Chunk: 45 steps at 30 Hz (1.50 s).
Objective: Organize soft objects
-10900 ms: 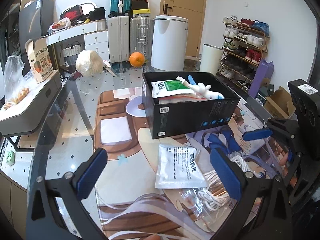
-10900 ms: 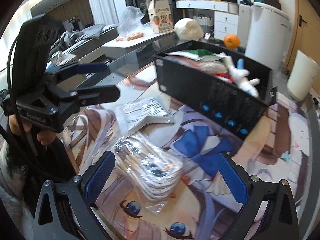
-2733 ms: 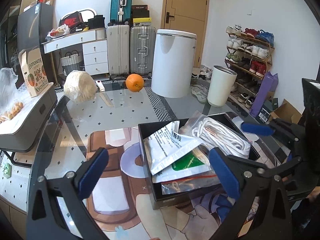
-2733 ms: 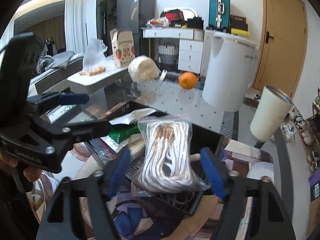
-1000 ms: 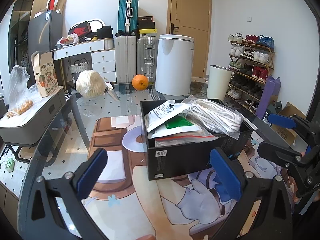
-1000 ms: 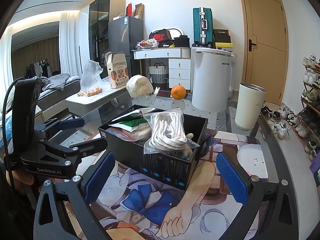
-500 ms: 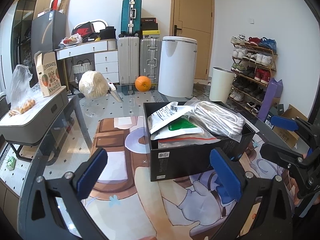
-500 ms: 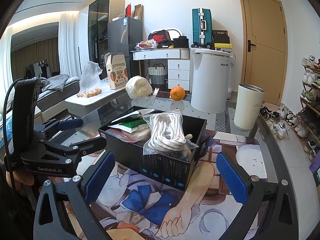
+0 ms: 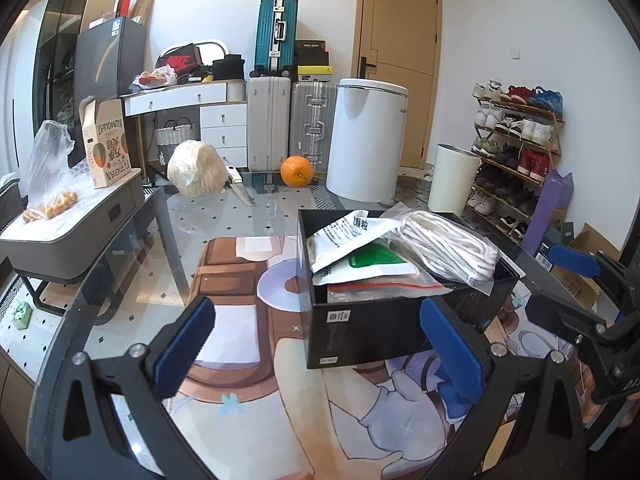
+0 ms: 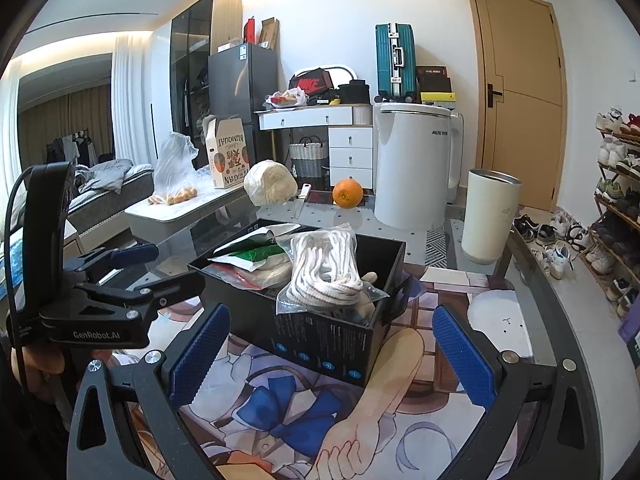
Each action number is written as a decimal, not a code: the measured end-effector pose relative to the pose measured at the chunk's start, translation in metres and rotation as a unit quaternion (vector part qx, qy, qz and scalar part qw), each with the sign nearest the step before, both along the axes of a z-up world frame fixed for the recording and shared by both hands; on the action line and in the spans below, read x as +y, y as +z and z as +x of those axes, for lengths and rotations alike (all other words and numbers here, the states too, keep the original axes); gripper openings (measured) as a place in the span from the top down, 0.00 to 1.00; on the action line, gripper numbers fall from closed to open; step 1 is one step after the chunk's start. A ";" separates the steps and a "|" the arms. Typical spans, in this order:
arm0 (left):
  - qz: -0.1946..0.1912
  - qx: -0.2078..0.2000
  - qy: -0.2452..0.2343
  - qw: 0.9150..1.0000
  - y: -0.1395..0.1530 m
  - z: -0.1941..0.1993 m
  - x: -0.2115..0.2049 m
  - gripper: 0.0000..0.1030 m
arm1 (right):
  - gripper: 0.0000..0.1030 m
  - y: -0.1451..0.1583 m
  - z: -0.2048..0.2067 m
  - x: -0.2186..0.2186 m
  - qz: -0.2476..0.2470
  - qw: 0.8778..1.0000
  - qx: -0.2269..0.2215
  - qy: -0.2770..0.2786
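On the glass desk (image 9: pixel 224 216), over a printed cartoon mat (image 9: pixel 256 412), stands an open black box (image 9: pixel 384 328) holding the soft items. Reading the left wrist view from left to right: a side cabinet (image 9: pixel 76 236) carries a clear bag of small orange fruit (image 9: pixel 48 184) and a cardboard carton (image 9: pixel 108 144); further along the desk's far edge sit a wrapped pale round bundle (image 9: pixel 196 168), a knife (image 9: pixel 240 188) just beside it, and an orange (image 9: pixel 296 171).

Left claw (image 9: pixel 320 348) — spread wide, blue pads (image 9: pixel 184 344) well apart, nothing between them, held low before the box's near wall. Inside the box, a white printed pouch (image 9: pixel 348 236) lies atop a green-labelled packet (image 9: pixel 376 260) and a red-sealed clear bag (image 9: pixel 380 286); a bagged coil of white rope (image 9: pixel 448 248) rests at the right end, overhanging the rim.

Right claw (image 10: pixel 328 350) — likewise spread wide and empty, level with the box's corner. In its view the rope bag (image 10: pixel 324 276) stands tilted against the near corner of the box (image 10: pixel 320 340). A hand (image 10: pixel 40 364) grips the left tool at the far left.
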<state>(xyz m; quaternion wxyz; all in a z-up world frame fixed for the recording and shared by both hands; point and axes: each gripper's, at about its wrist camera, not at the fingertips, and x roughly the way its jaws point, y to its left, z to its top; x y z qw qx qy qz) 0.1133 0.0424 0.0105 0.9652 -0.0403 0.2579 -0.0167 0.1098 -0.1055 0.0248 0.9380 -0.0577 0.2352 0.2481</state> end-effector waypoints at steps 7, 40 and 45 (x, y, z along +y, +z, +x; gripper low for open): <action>0.007 -0.005 0.001 1.000 0.000 -0.002 0.000 0.00 | 0.00 -0.008 -0.002 0.011 -0.021 1.000 -0.016 0.013; 0.016 -0.008 0.006 1.000 0.001 -0.005 -0.005 0.00 | 0.00 -0.009 -0.003 0.013 -0.017 1.000 -0.018 0.014; 0.016 -0.008 0.006 1.000 0.001 -0.005 -0.005 0.00 | 0.00 -0.009 -0.003 0.012 -0.017 1.000 -0.018 0.014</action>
